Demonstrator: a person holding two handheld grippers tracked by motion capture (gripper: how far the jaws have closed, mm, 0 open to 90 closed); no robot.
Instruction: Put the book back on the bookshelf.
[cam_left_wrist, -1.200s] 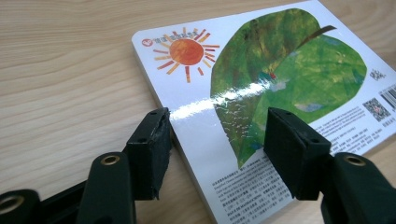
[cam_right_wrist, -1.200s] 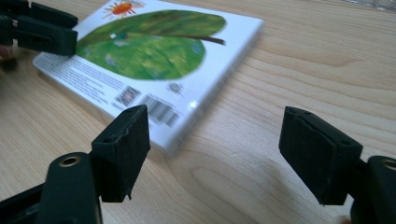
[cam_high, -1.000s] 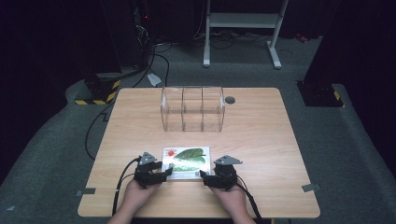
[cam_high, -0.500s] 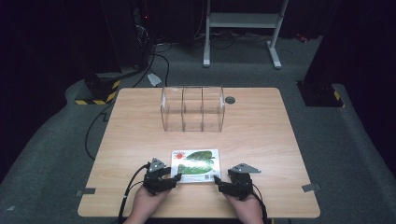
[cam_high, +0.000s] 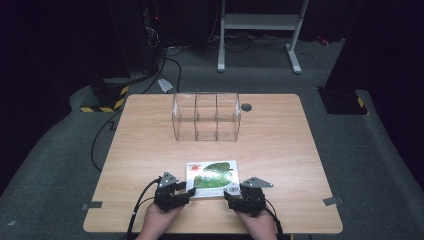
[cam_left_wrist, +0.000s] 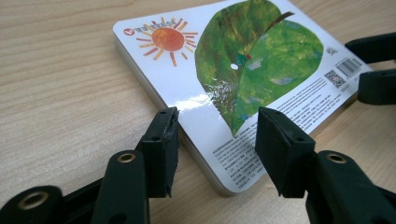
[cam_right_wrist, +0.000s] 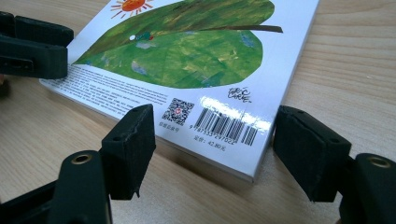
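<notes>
A board book (cam_high: 212, 178) with a green leaf and an orange sun on its cover lies flat near the table's front edge. My left gripper (cam_high: 188, 193) is at its near left corner and my right gripper (cam_high: 228, 196) at its near right corner. In the left gripper view the open gripper (cam_left_wrist: 217, 122) straddles the corner of the book (cam_left_wrist: 233, 70), and the other gripper (cam_left_wrist: 376, 70) shows at the right. In the right gripper view the open gripper (cam_right_wrist: 215, 116) straddles the barcode corner of the book (cam_right_wrist: 187, 51).
A clear plastic organizer (cam_high: 206, 116) with three compartments stands at the back middle of the wooden table (cam_high: 280, 150). A round grommet (cam_high: 246, 107) sits behind it on the right. Cables (cam_high: 137, 210) trail off the front edge.
Both grippers drew back toward the front edge, from beside the book to its near corners. The book shifted slightly right and nearer.
</notes>
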